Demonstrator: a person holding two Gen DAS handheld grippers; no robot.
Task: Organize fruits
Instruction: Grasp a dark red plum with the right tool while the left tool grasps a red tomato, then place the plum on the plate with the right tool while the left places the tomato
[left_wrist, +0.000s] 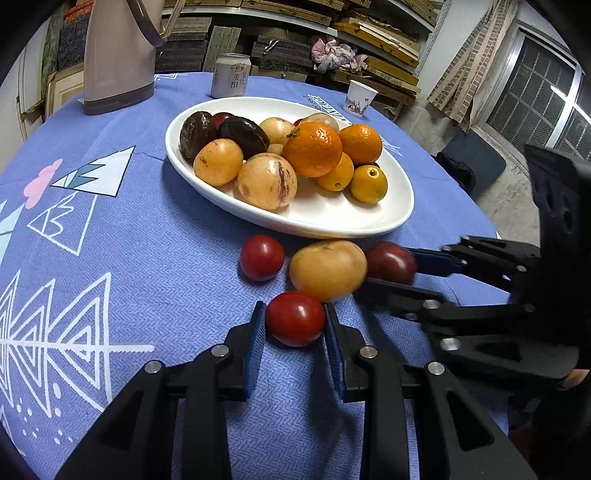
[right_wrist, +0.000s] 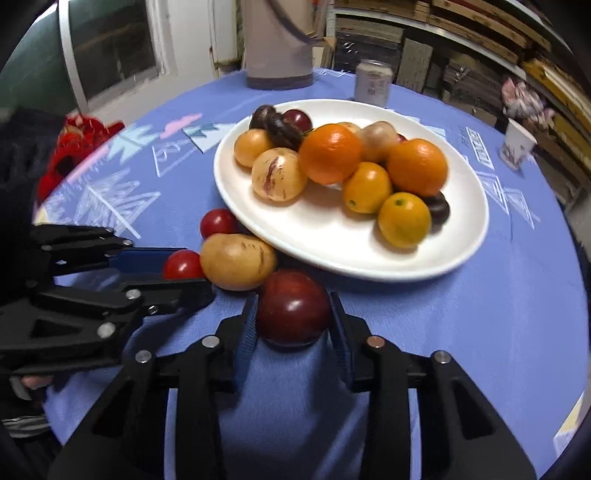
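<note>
Blue-clothed counter (left_wrist: 155, 258) before stacked shelving; open cloth lay left of the plate (left_wrist: 388, 218). Left tool (left_wrist: 295, 321) gripped a red tomato (left_wrist: 295, 318); right tool (right_wrist: 293, 314) gripped a dark plum (right_wrist: 293, 307).

Far beyond the fingertips, a tall pinkish thermos jug (left_wrist: 118, 55) stands at the back edge of the blue patterned tablecloth (left_wrist: 110, 258). Just to its right sits a pale drink can (left_wrist: 231, 75), upright. Further right, well apart, there's a small paper cup (left_wrist: 360, 98) with a floral print. Behind the table, shelves of stacked boards (left_wrist: 369, 33), a crumpled pink cloth (left_wrist: 334, 53) lying among them.
</note>
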